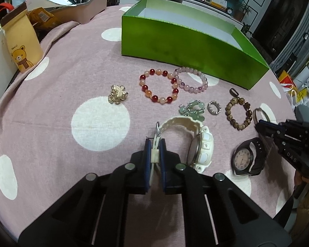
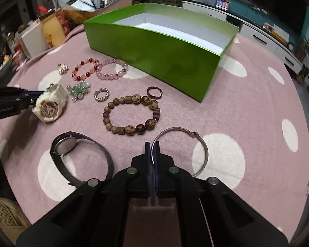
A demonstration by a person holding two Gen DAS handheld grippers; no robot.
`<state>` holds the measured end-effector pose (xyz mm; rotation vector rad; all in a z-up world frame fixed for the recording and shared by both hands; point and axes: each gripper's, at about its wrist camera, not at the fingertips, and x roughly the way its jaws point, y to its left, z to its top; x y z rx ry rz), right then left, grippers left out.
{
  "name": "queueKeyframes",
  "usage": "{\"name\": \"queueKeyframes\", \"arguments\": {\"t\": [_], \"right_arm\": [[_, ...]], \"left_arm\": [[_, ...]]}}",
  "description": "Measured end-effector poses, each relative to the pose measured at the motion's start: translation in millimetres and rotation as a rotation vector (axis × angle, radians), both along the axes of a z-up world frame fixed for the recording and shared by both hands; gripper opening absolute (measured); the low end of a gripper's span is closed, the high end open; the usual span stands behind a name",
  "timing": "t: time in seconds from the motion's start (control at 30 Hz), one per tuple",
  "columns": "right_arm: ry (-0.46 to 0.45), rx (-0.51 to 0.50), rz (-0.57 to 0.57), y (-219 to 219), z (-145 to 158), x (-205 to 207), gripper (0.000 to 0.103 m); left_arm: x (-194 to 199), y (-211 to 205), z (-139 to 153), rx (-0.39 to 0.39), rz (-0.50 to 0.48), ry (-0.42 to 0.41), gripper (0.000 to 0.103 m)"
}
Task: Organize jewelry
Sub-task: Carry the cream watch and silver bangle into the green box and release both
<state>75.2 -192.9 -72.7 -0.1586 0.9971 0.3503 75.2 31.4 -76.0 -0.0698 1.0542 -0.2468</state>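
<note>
My left gripper (image 1: 155, 144) is shut on the strap of a white watch (image 1: 201, 144), which rests on the pink dotted cloth; it also shows in the right wrist view (image 2: 49, 105). My right gripper (image 2: 152, 147) is shut on a thin silver bangle (image 2: 201, 144) lying on the cloth. An open green box (image 1: 185, 47) with a white inside stands behind the jewelry and also shows in the right wrist view (image 2: 164, 57). In front of it lie a red bead bracelet (image 1: 159, 85), a pink bead bracelet (image 1: 192, 79), a wooden bead bracelet (image 2: 131, 115) and a black watch (image 2: 72, 150).
A gold brooch (image 1: 117, 94), a jade charm (image 1: 193, 110), a rhinestone ring (image 1: 214, 107) and a dark ring (image 2: 154, 92) lie on the cloth. A bear-print bag (image 1: 22, 41) and a pen tray (image 1: 82, 6) stand at the far left edge.
</note>
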Motion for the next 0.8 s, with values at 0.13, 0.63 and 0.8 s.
{"name": "queueKeyframes", "arguments": {"t": [0.13, 0.63, 0.8], "right_arm": [[-0.034, 0.139, -0.094, -15, 11, -10, 0.003], [-0.135, 0.362, -0.146, -19, 40, -40, 0.003], [-0.172, 0.378, -0.143, -25, 53, -40, 0.003]], "left_arm": [[-5, 1, 7, -0.016, 0.004, -0.017, 0.008], [-14, 2, 56, -0.027, 0.023, -0.112, 0.008], [-10, -1, 76, -0.024, 0.024, -0.155, 0.008]]}}
